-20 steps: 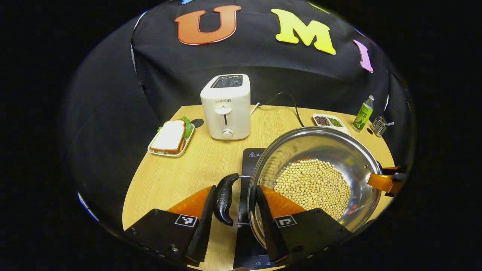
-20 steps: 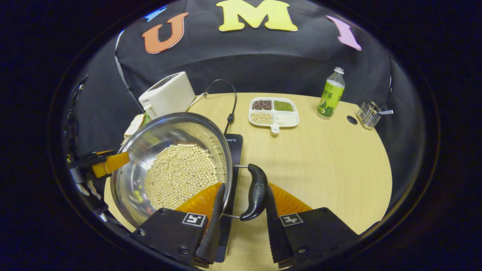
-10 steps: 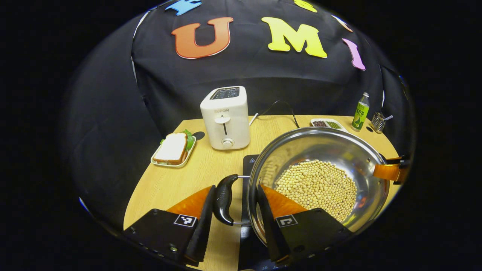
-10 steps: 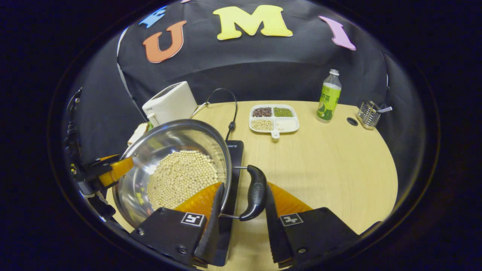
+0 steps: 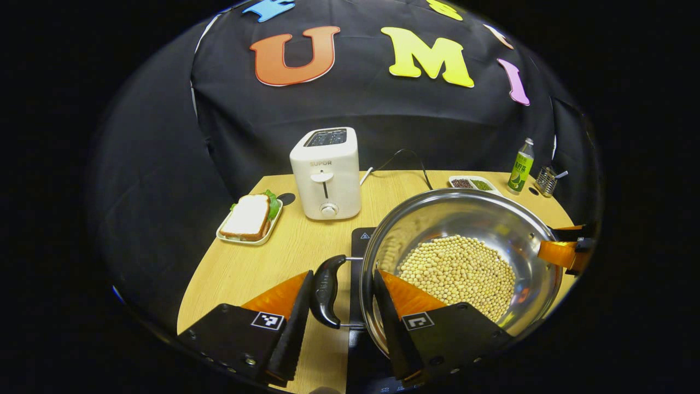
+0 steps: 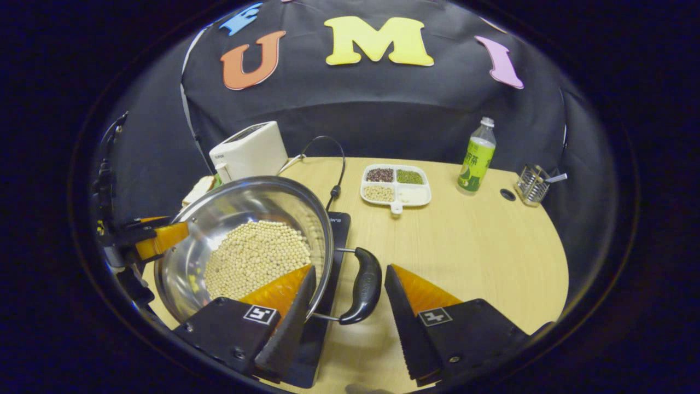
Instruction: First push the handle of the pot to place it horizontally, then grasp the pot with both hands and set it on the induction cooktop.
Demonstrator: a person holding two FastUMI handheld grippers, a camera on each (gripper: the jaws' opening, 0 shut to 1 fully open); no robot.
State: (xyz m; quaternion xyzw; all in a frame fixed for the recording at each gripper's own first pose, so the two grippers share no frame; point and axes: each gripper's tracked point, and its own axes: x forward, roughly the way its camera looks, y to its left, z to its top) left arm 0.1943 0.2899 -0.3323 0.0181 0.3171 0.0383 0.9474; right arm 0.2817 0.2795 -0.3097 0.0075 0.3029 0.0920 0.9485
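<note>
The pot (image 5: 459,262) of beans sits over the induction cooktop (image 6: 328,257) at lower centre, so placing looks nearly done; release is left. Its handles lie level, their axis running left to right. The left tool (image 5: 339,314) straddles the left handle (image 5: 325,290) narrowly (contact unclear). In the right gripper view the right tool (image 6: 350,314) gapes wide beside the right handle (image 6: 363,284), not pressing it.

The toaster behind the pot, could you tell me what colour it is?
The toaster is white, best seen in the left gripper view.
</note>
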